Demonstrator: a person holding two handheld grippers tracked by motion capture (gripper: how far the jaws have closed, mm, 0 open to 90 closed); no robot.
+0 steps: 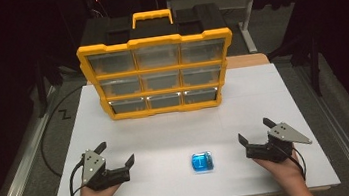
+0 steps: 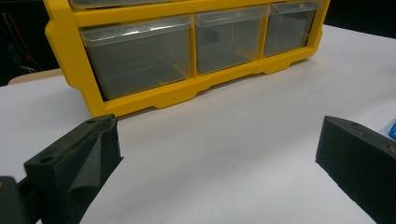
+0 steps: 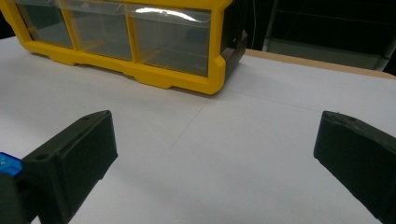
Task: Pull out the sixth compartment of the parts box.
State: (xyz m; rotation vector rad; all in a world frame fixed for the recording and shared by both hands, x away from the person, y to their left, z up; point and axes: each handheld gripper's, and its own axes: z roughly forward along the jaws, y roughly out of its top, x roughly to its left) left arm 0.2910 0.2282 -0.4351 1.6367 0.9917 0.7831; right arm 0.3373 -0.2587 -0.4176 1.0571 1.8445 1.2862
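High view: near the tabletop's front edge we hold the left gripper [image 1: 118, 155] and right gripper [image 1: 255, 132], both with jaws spread wide and empty. Between them, closer to the right one, lies the blue box [image 1: 202, 162], our likely pickup. We judge a level approach from the right, jaws straddling it squarely, works best. Bare tabletop [image 1: 263, 97] gives ample room before the yellow drawer cabinet [image 1: 157, 75] towards the far edge.

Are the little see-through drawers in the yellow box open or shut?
Shut. All nine clear drawers sit flush in the yellow organizer; none sticks out. The bottom ones look empty.
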